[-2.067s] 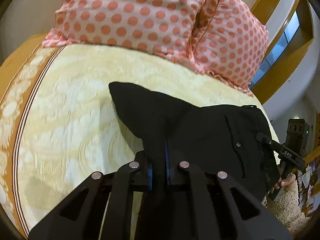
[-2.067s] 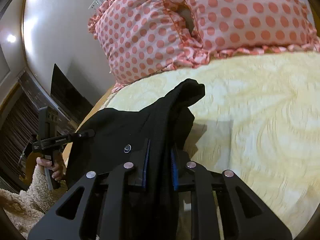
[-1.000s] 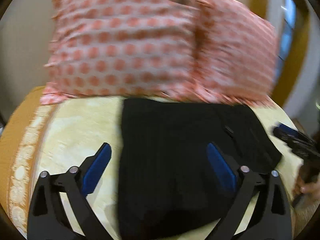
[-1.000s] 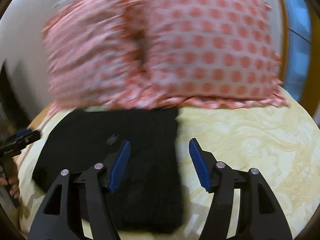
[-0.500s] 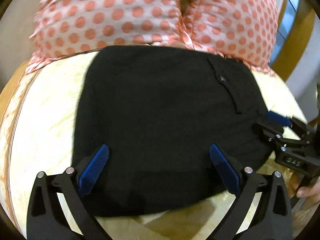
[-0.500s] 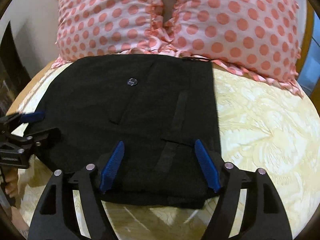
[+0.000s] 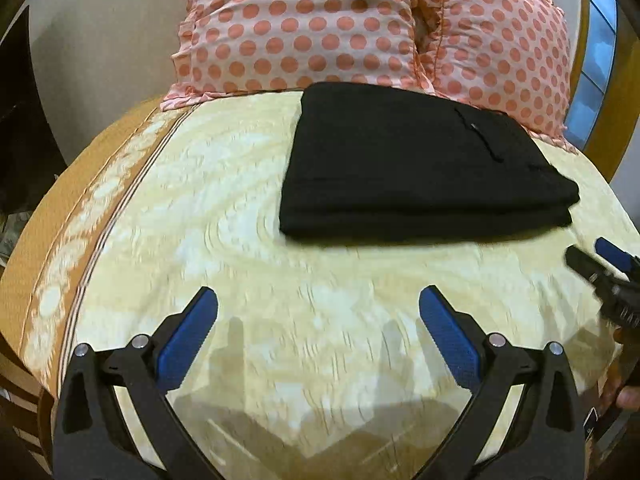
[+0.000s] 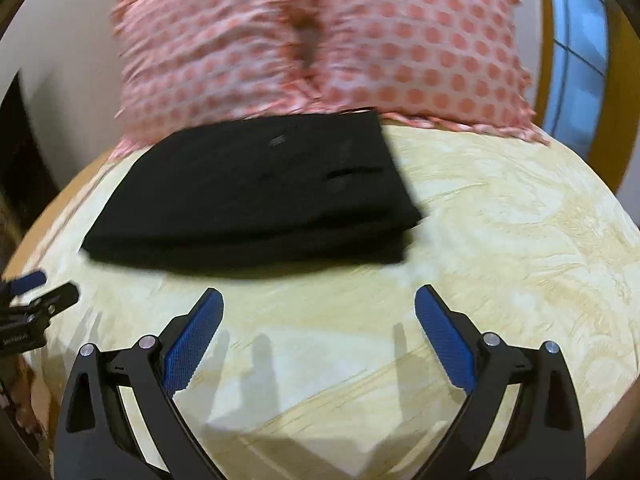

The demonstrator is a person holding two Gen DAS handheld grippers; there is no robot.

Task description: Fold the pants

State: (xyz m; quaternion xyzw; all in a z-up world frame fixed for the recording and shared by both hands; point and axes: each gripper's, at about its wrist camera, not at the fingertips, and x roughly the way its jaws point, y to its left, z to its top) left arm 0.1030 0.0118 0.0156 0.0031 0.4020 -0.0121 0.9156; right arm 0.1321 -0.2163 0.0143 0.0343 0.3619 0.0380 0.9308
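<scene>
The black pants (image 7: 416,168) lie folded in a flat rectangle on the yellow bedspread (image 7: 224,216), close to the pillows. They also show in the right wrist view (image 8: 256,196). My left gripper (image 7: 318,304) is open and empty, held back from the pants' near edge. My right gripper (image 8: 318,300) is open and empty, also back from the pants. The right gripper's tip shows at the right edge of the left wrist view (image 7: 600,264); the left gripper's tip shows at the left edge of the right wrist view (image 8: 36,292).
Two pink polka-dot pillows (image 7: 304,28) stand against the wall behind the pants. The bedspread has an orange border (image 7: 48,216) on the left side. A window (image 8: 576,52) with a wooden frame is at the right.
Both grippers let go of the pants, opened, and pulled back toward the near side of the bed. The pants now lie folded and farther from both grippers.
</scene>
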